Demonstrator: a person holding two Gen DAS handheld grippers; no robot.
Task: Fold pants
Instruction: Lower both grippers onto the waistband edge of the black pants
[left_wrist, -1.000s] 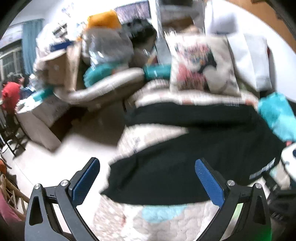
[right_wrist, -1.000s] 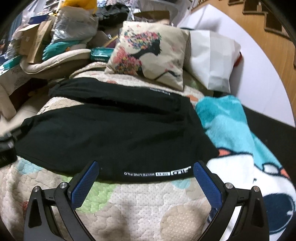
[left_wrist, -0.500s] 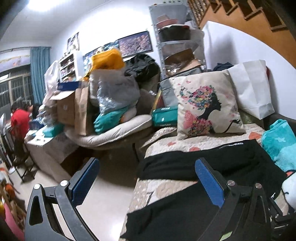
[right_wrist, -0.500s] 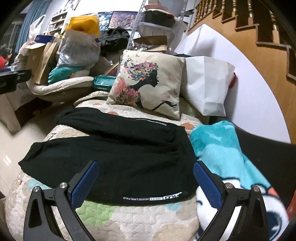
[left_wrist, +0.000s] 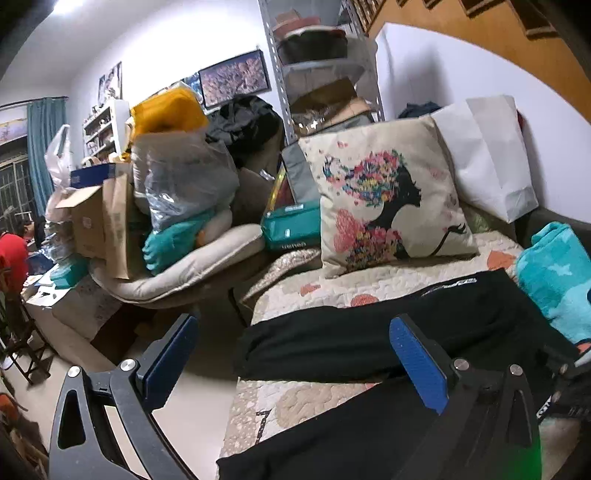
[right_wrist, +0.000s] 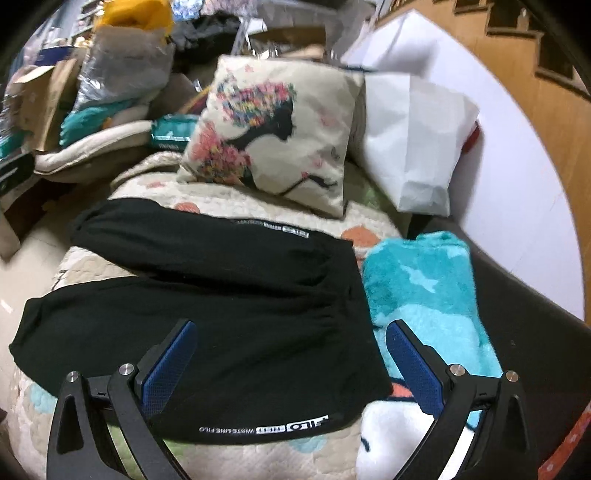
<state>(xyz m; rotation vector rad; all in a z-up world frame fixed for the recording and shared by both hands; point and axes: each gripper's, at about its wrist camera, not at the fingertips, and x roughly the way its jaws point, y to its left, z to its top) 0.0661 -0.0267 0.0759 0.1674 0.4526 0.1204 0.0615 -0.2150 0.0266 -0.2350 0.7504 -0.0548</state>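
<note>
Pants (right_wrist: 207, 310) flat on quilt (right_wrist: 258, 450)

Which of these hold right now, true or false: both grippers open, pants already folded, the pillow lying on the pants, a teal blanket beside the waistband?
1. Both grippers are open. True: the left gripper and right gripper each show spread blue pads with nothing between them.
2. The pants are already folded. False: they lie flat on the quilt, both legs spread apart.
3. The pillow lies on the pants. False: it leans behind them, with bare quilt between.
4. A teal blanket sits beside the waistband. True.
</note>
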